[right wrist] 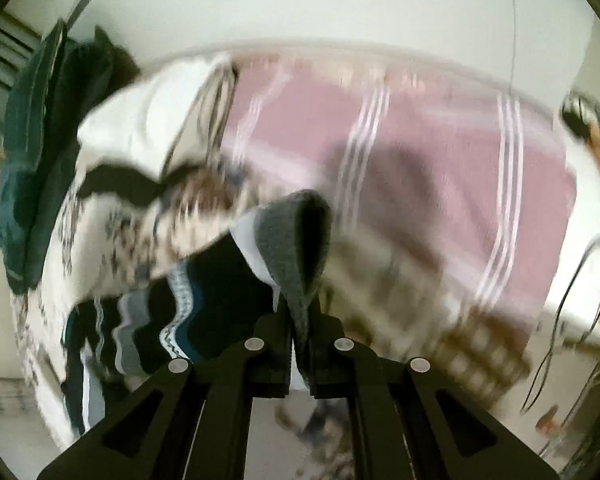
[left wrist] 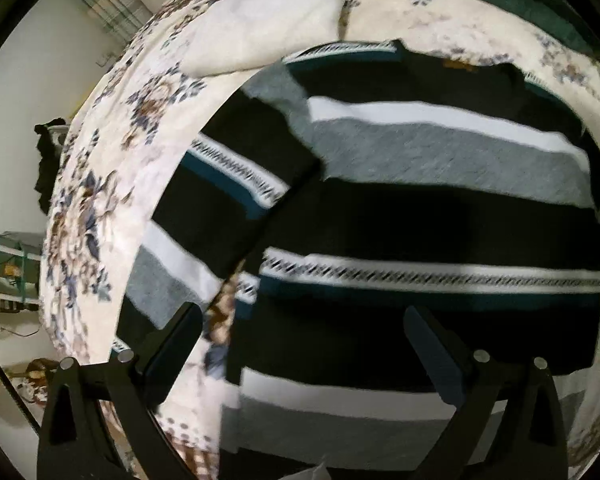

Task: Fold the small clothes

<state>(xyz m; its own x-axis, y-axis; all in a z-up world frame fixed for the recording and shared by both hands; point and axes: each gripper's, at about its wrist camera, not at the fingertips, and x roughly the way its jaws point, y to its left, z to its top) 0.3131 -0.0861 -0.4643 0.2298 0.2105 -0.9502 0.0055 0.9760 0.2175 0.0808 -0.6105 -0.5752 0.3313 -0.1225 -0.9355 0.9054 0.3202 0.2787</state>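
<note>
A striped sweater (left wrist: pixel 440 216), black with grey, white and teal bands, lies spread on a floral bed cover (left wrist: pixel 100 184). One sleeve (left wrist: pixel 236 184) lies folded across its left side. My left gripper (left wrist: pixel 304 344) is open and empty, hovering above the sweater's lower part. My right gripper (right wrist: pixel 300 320) is shut on a grey-banded fold of the sweater (right wrist: pixel 296 240) and lifts it off the bed. The rest of the sweater (right wrist: pixel 172 320) hangs down to the left in the right wrist view, which is blurred.
A white pillow (left wrist: pixel 268 28) lies beyond the sweater. A dark green cloth (right wrist: pixel 24 176) lies at the bed's far side. A pink striped sheet (right wrist: pixel 420 168) covers another part of the bed. Cables (right wrist: pixel 556 320) hang at the right. A green rack (left wrist: pixel 8 272) stands on the floor.
</note>
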